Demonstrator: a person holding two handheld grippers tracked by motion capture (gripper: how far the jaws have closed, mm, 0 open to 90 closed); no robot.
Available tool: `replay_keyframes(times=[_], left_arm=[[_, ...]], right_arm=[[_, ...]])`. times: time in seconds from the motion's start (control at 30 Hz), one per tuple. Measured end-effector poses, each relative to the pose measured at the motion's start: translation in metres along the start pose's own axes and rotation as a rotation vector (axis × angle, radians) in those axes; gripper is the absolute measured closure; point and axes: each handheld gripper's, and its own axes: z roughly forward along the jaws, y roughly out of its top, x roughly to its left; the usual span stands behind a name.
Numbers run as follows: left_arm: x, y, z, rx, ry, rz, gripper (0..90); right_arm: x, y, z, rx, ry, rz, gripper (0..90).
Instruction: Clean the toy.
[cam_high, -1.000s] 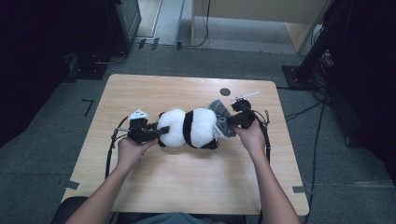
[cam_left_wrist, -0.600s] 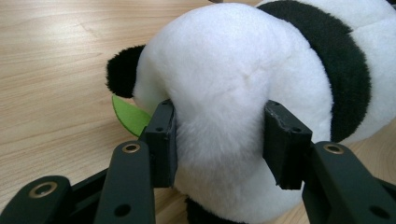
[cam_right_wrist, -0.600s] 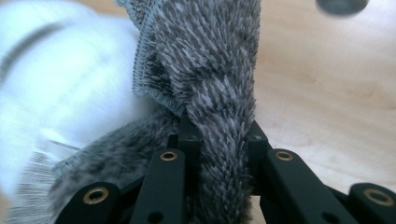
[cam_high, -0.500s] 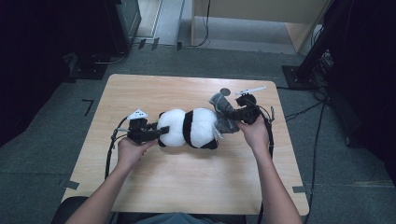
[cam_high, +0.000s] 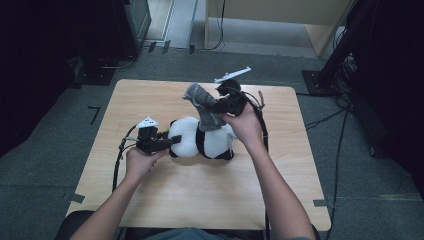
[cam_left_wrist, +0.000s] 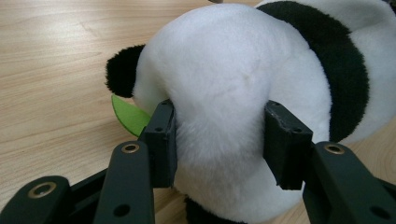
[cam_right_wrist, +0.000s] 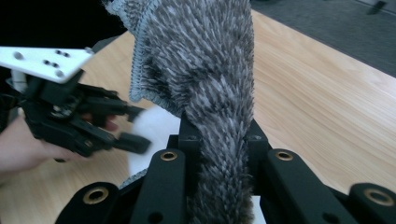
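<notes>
High view down over table (cam_high: 165, 200); gripper views close, sharing the panda (cam_high: 200, 142).

Even, soft light on the table (cam_high: 165, 200); dark surroundings, faint shadows, slightly soft focus throughout.

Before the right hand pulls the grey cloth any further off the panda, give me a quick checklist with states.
1. Left hand-held gripper clamped on panda: ok, both pads press into the white fur.
2. Right hand-held gripper shut on grey cloth: ok, cloth is pinched between the jaws.
3. Cloth free of the panda: cannot tell, its lower end meets the panda's back in the high view and the contact is hidden.
4. Panda resting on table: ok, it lies on the wood.
5. Grippers apart from each other: ok, the panda lies between them.
6. Cables clear of the panda: ok, they trail back beside each forearm.
</notes>
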Motion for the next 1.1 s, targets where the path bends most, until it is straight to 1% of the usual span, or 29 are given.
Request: replay_keyframes(times=[0.07, 0.17, 0.33, 0.4, 0.43, 0.5, 0.57, 0.6, 0.67, 0.7, 0.73, 0.77, 0.8, 0.9, 1.0, 1.1], left_arm=[[0.000, 0.000, 0.000, -0.002, -0.001, -0.001, 51.6], [0.000, 0.000, 0.000, -0.001, 0.001, 0.002, 51.6], [-0.001, 0.000, 0.000, -0.003, 0.005, 0.004, 51.6], [-0.001, 0.000, -0.001, -0.002, 0.009, 0.008, 51.7], [-0.001, 0.000, -0.001, 0.000, 0.010, 0.011, 51.7], [-0.001, 0.000, -0.001, 0.000, 0.011, 0.010, 51.8], [-0.002, 0.000, -0.001, -0.002, 0.011, 0.005, 51.9], [-0.002, 0.000, -0.001, -0.001, 0.011, 0.005, 51.8], [-0.002, 0.000, 0.000, -0.003, 0.010, -0.002, 51.8], [-0.002, 0.000, 0.000, 0.000, 0.011, -0.002, 51.8], [-0.001, 0.000, 0.000, 0.004, 0.010, -0.004, 51.8], [-0.001, 0.000, 0.000, 0.006, 0.010, -0.006, 51.8], [-0.001, 0.000, 0.000, 0.009, 0.011, -0.007, 51.9], [-0.001, 0.001, 0.000, 0.016, 0.010, -0.005, 52.1], [0.001, 0.001, 0.000, 0.017, 0.003, -0.008, 52.0], [0.001, 0.000, 0.001, 0.018, 0.005, -0.002, 51.9]], right_arm=[[0.007, 0.006, 0.014, 0.014, 0.029, -0.009, 76.9], [0.016, 0.011, 0.037, 0.036, 0.076, -0.006, 76.9], [0.029, 0.016, 0.066, 0.060, 0.128, -0.005, 76.9], [0.033, 0.018, 0.075, 0.061, 0.167, 0.011, 76.9], [0.036, 0.018, 0.079, 0.063, 0.175, 0.009, 76.9], [0.039, 0.017, 0.088, 0.084, 0.152, -0.004, 76.9], [0.038, 0.014, 0.098, 0.111, 0.160, 0.010, 76.9], [0.037, 0.012, 0.102, 0.120, 0.147, 0.007, 76.8], [0.034, 0.007, 0.111, 0.155, 0.128, 0.013, 76.6], [0.032, 0.004, 0.114, 0.167, 0.105, 0.004, 76.5], [0.030, 0.001, 0.115, 0.165, 0.100, 0.001, 76.5], [0.026, -0.002, 0.114, 0.150, 0.117, 0.021, 76.3], [0.024, -0.003, 0.114, 0.146, 0.120, 0.033, 76.2], [0.015, -0.008, 0.108, 0.134, 0.120, 0.051, 75.7], [0.007, -0.011, 0.099, 0.129, 0.097, 0.053, 75.5], [-0.001, -0.016, 0.087, 0.131, 0.060, 0.048, 75.4]])
